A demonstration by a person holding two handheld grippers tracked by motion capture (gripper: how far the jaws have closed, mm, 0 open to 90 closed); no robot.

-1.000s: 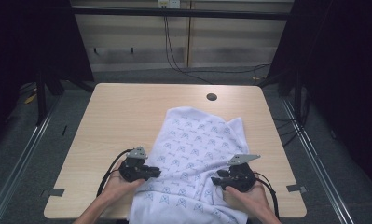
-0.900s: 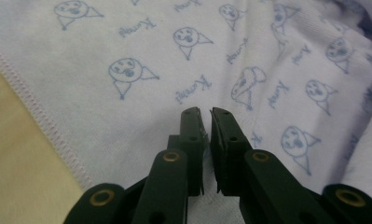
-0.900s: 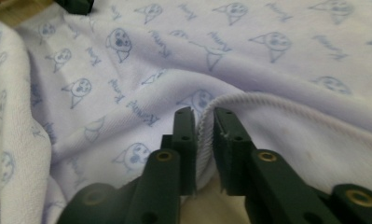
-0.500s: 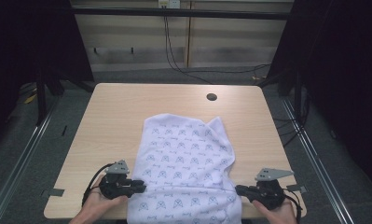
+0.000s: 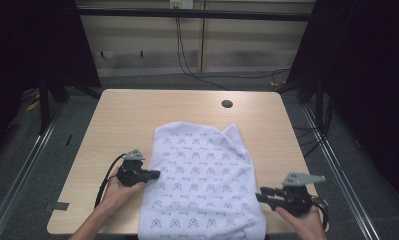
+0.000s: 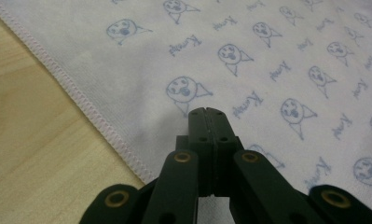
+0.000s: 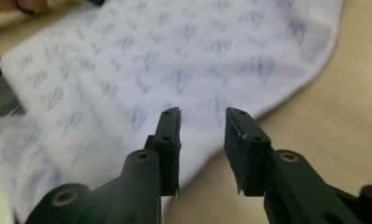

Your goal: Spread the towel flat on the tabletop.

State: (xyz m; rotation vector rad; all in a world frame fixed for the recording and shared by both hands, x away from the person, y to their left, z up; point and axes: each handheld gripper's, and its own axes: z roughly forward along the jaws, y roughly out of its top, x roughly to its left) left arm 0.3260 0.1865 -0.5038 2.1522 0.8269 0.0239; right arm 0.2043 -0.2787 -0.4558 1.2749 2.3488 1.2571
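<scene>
A white cloth [image 5: 202,185] printed with small blue faces lies flat on the wooden table [image 5: 137,115], and its near end hangs over the front edge. My left gripper [image 5: 157,174] rests at the cloth's left hem. In the left gripper view its jaws [image 6: 206,112] have just closed tip to tip above the cloth [image 6: 267,56], with no fabric seen between them. My right gripper [image 5: 261,194] is off the cloth's right edge, near the front right corner. Its jaws [image 7: 202,116] have just been opening and stand apart, with nothing between them and the cloth [image 7: 127,70] beyond.
A dark round hole [image 5: 227,104] sits in the table's far right part. Bare wood [image 5: 307,150] lies beyond and on both sides of the cloth. Black frame posts and cables [image 5: 187,55] stand behind the table.
Both grippers left the cloth's near part and spread outward while the cloth was drawn flat towards the front edge. The left gripper then came back in to the left hem.
</scene>
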